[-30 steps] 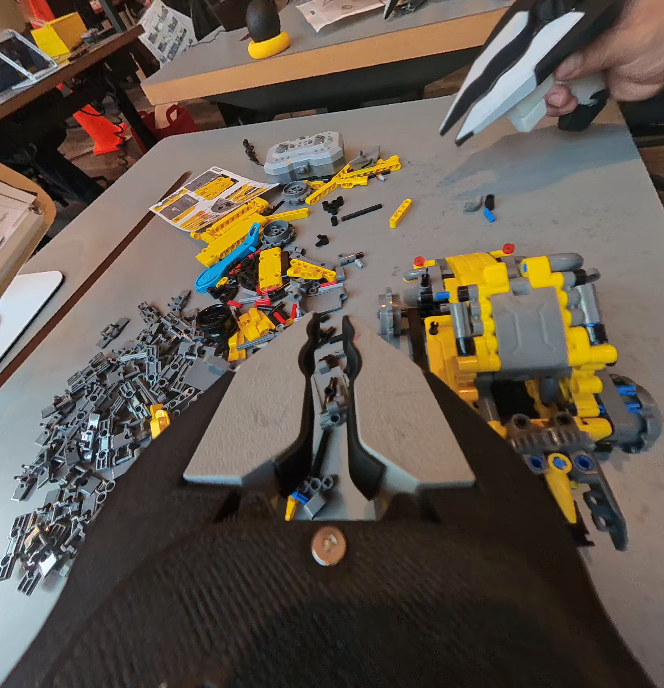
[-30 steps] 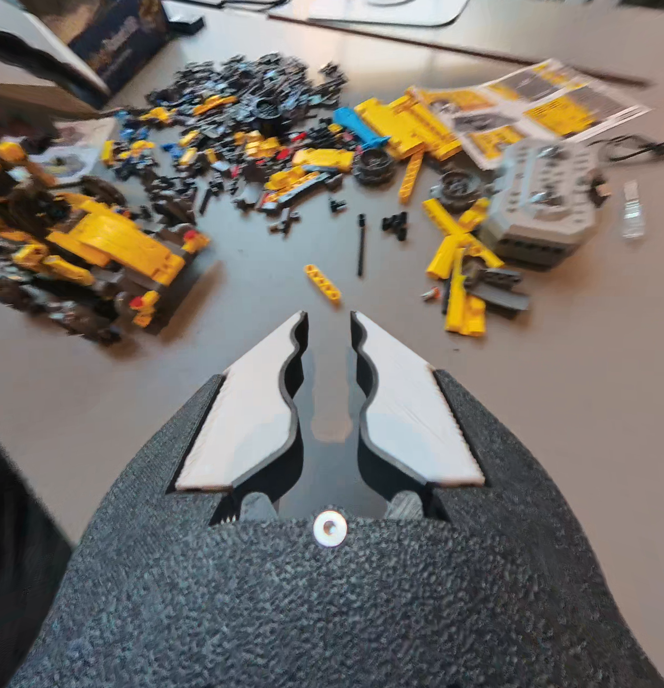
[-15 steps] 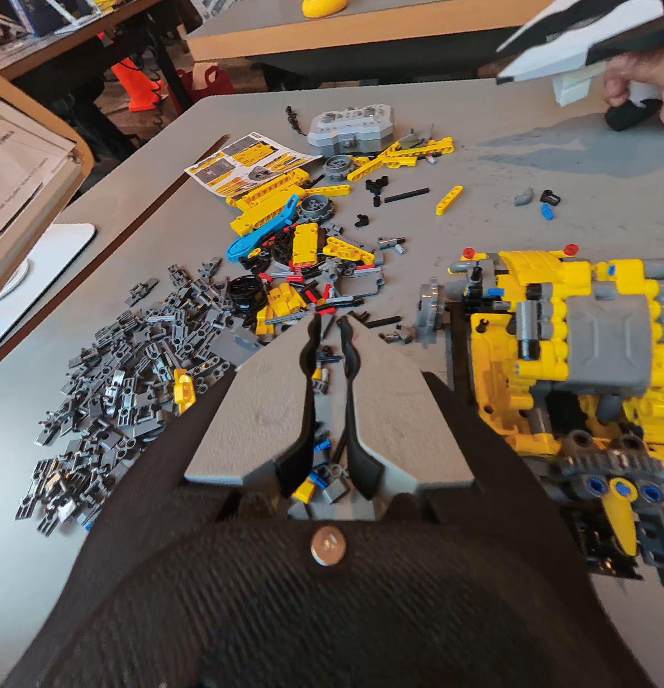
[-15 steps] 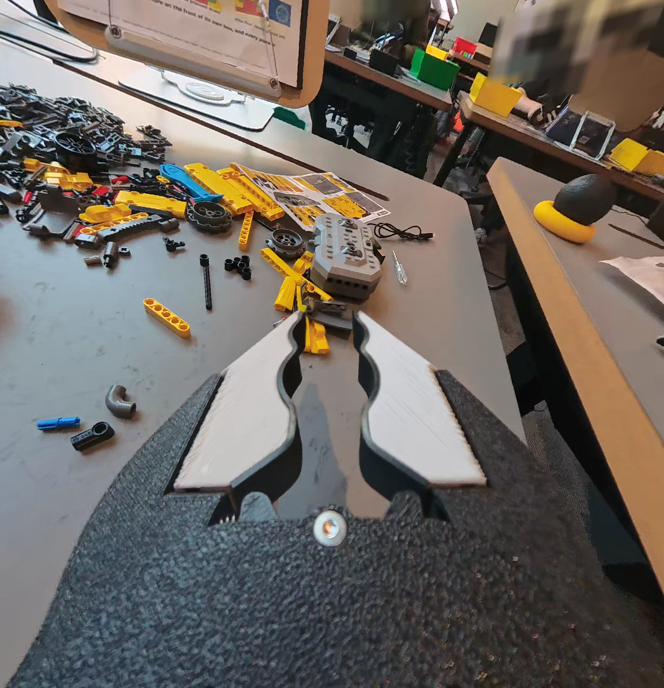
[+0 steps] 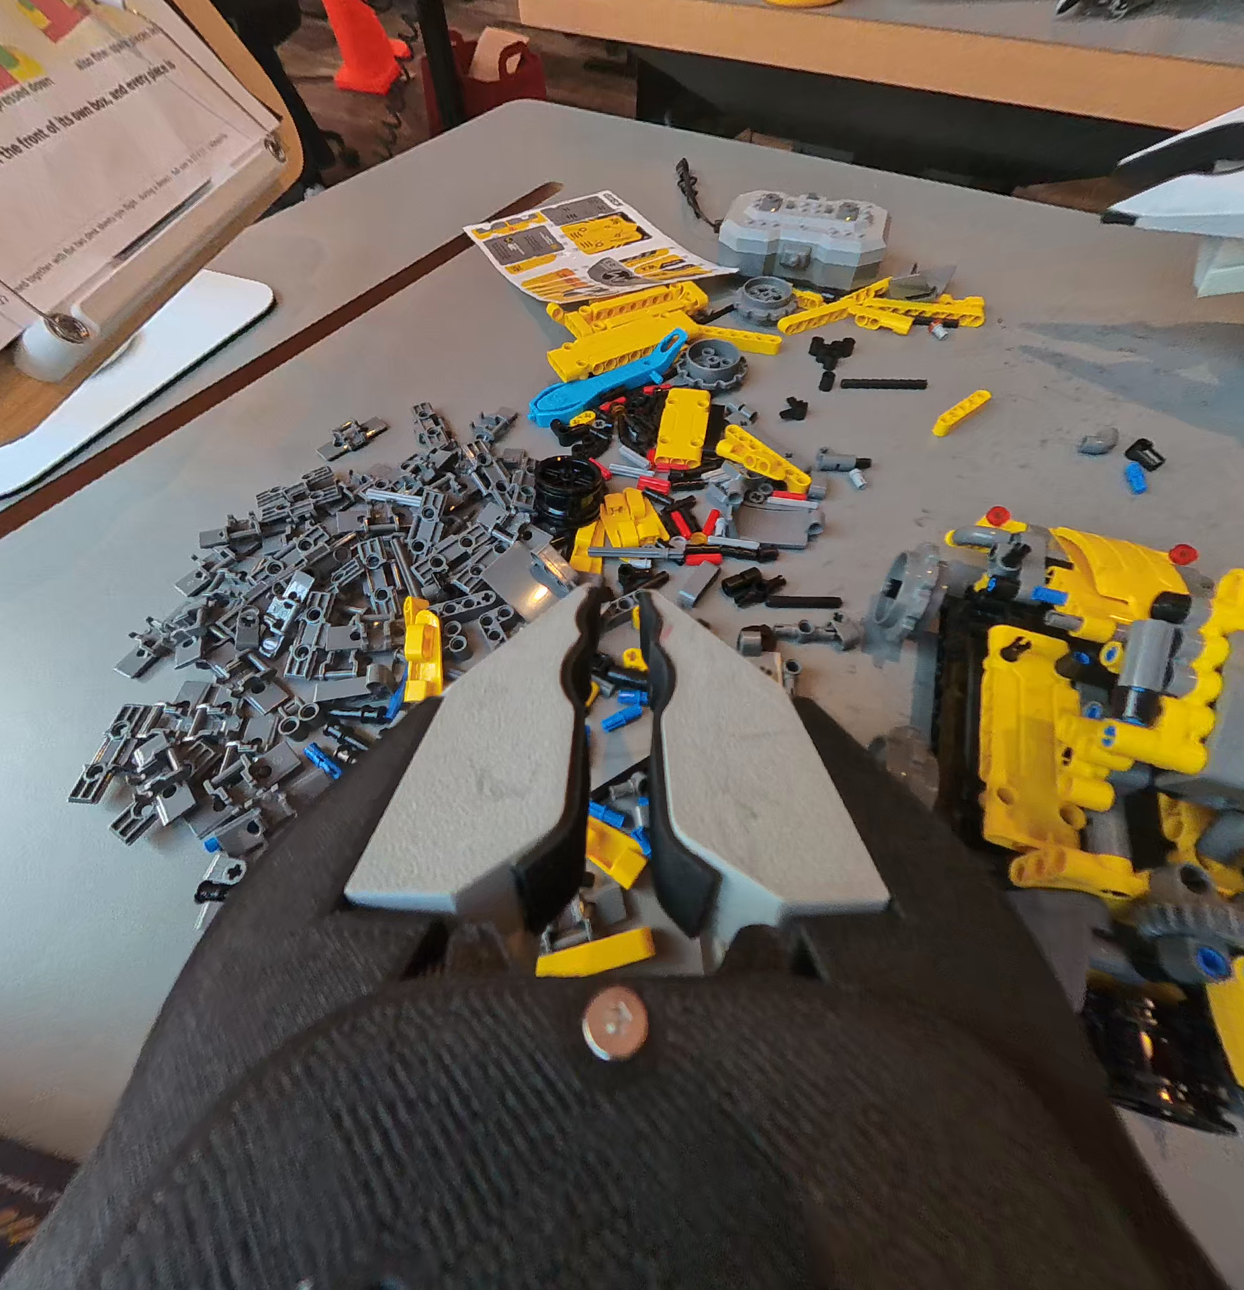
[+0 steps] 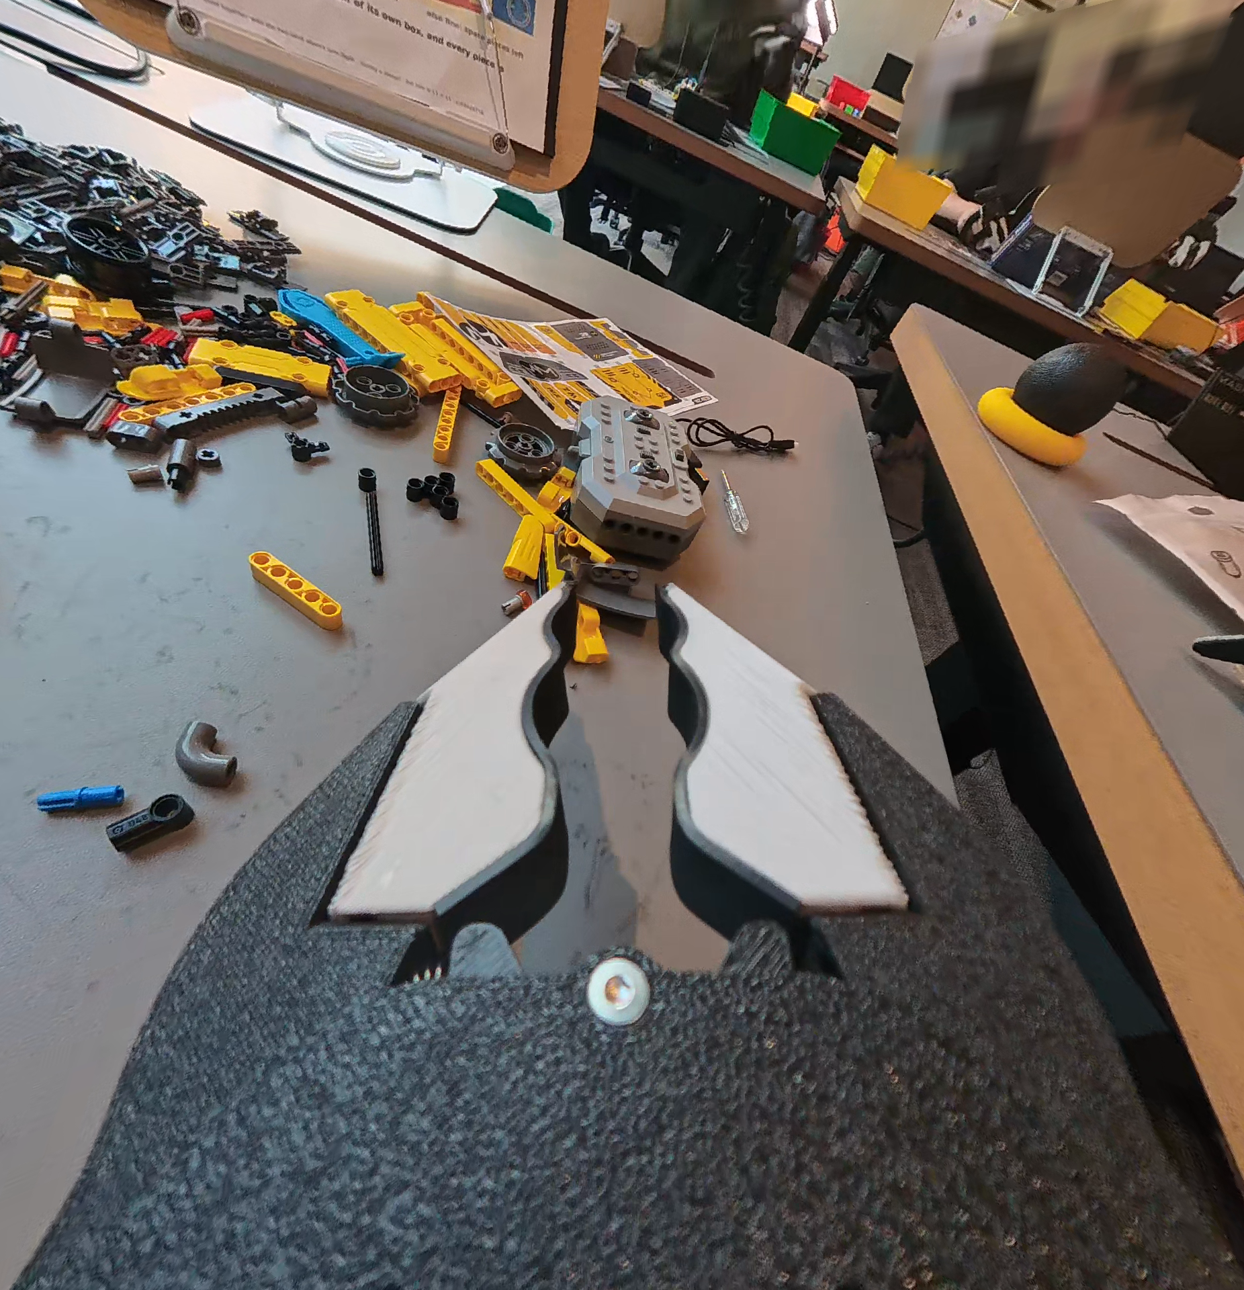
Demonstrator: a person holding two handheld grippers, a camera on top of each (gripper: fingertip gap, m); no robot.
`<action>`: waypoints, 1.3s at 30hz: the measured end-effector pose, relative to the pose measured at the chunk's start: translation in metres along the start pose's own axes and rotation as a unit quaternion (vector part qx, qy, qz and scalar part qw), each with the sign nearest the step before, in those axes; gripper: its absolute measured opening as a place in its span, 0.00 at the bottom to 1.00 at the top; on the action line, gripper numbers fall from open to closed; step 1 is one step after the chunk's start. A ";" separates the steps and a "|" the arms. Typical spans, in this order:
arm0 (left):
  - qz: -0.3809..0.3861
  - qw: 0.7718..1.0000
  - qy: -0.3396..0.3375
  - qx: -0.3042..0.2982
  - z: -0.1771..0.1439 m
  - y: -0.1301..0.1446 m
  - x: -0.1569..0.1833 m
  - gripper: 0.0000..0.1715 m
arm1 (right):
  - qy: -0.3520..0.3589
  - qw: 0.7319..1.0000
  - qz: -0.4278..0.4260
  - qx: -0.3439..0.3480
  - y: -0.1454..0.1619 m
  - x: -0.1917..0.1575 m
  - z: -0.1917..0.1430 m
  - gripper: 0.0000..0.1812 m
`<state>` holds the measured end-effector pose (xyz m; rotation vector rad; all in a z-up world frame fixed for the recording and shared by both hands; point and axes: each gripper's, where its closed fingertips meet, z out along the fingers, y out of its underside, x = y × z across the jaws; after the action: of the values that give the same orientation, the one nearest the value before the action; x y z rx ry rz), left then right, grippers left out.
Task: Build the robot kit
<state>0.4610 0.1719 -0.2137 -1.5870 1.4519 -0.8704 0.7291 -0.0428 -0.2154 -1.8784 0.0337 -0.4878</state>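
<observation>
Grey plastic parts lie in a heap on the grey table, and the left gripper hangs over the heap's right edge with its tongs narrow, a slim gap between the tips and nothing held. Small blue pins and a yellow piece show on the table through the gap. Compared with a second ago, this gripper has pulled back and to the left: the half-built yellow vehicle, which sat just right of the fingers, now lies farther right and is partly cut off by the frame edge, while the document stand on the neighbouring desk has come into view at the upper left. The instruction sheet and the grey battery box lie at the far side of the table.

The right gripper has swung away from the vehicle and the middle of the table towards the far corner. Its tongs stand moderately open and empty, a little wider than half a second ago. The tips hover just above a dark grey curved piece and a short yellow piece, right in front of the battery box. A yellow beam, a black axle, a grey elbow, a blue pin and a black connector lie to its left. In the left wrist view the right gripper shows at the upper right edge.
</observation>
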 end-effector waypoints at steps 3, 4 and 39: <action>-0.004 1.000 -0.027 0.000 -0.002 0.000 -0.010 0.06 | 0.000 1.000 -0.001 0.001 0.000 0.000 0.000 0.11; -0.011 0.999 -0.040 0.004 -0.004 -0.001 -0.015 0.06 | 0.000 1.000 -0.002 0.002 0.000 0.000 0.000 0.11; -0.025 0.999 -0.018 -0.010 0.000 0.003 -0.011 0.08 | -0.277 0.928 0.081 -0.236 0.032 -0.075 -0.021 0.02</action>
<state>0.4589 0.1826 -0.2163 -1.6503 1.4057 -0.8545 0.6602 -0.0540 -0.2625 -2.4033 -0.0764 0.2000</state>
